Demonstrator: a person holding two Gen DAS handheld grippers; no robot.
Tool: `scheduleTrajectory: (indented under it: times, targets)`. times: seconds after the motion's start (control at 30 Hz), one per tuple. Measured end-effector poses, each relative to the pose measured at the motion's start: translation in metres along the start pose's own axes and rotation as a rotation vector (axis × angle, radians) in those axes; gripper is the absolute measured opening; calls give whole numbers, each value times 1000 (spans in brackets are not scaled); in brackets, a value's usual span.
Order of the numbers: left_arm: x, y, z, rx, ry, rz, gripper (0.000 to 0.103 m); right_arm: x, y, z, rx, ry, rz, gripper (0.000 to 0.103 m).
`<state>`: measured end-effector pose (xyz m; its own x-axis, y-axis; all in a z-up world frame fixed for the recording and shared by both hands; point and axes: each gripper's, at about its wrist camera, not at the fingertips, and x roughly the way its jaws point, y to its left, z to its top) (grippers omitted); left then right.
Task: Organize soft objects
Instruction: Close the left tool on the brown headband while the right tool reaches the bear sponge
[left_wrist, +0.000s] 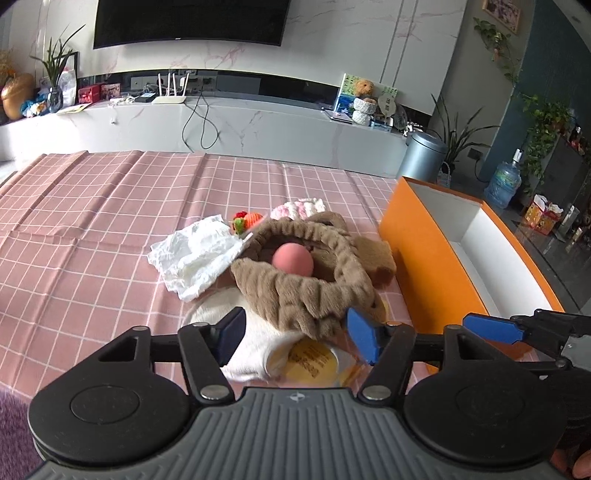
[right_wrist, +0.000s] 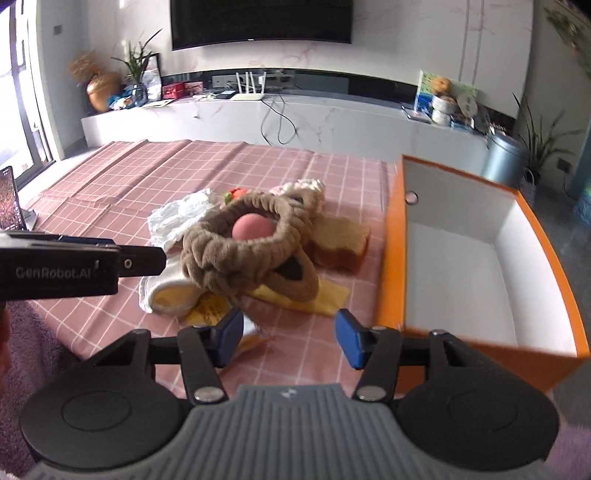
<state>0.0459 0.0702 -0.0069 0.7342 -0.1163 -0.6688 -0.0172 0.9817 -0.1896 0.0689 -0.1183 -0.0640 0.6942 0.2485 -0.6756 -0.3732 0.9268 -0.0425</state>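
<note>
A pile of soft things lies on the pink checked tablecloth (left_wrist: 92, 229). A brown plush headband (left_wrist: 295, 291) rings a pink ball (left_wrist: 293, 260). Beside them lie a white crumpled cloth (left_wrist: 192, 254), a knitted strawberry and carrot (left_wrist: 247, 219), a pink-white knit piece (left_wrist: 299, 208), a brown sponge (left_wrist: 376, 258), a white sock (left_wrist: 247, 347) and a yellow cloth (right_wrist: 314, 295). My left gripper (left_wrist: 295, 336) is open, its fingers on either side of the headband's near edge and the sock. My right gripper (right_wrist: 290, 338) is open and empty, just short of the pile.
An open orange box (right_wrist: 461, 258) with a white inside stands right of the pile. The right gripper's fingers (left_wrist: 495, 328) show at the box's near corner in the left wrist view. A TV cabinet (left_wrist: 240, 122) stands behind the table. A phone (right_wrist: 11, 199) stands at far left.
</note>
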Motion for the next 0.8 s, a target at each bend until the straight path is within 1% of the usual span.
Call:
scheduleTrajectory:
  times: [0.13,0.2,0.27,0.33,0.37,0.4,0.5,0.57,0.63,0.8]
  targets:
    - [21,11,22,-32,20,32,78,23,2,27,-29,-9,-10,55]
    - [35,19,31,-70,42,31,78,36,3,40,-42,-3,-18,55]
    - [48,27,38,-105,56,46,81,51,3,50,-54,6,-23,54]
    - [59,31,43,-124,66,56,86,67,2,60,-78,14,-41,47]
    - [63,32,44,-130,74,60,87,73,2,63,-96,16,-56,45]
    - [67,33,45,-131,82,60,87,80,4,67,-135,16,-85,40]
    - [80,38,47,-140,119,44,90,99,3,72,-210,34,-138,39]
    - [90,38,49,-146,148,35,94,114,-1,74,-228,70,-132,38]
    - [99,39,48,-151,176,24,94,125,1,72,-250,91,-128,36]
    - [119,43,40,-193,254,10,94,137,12,62,-290,98,-83,35]
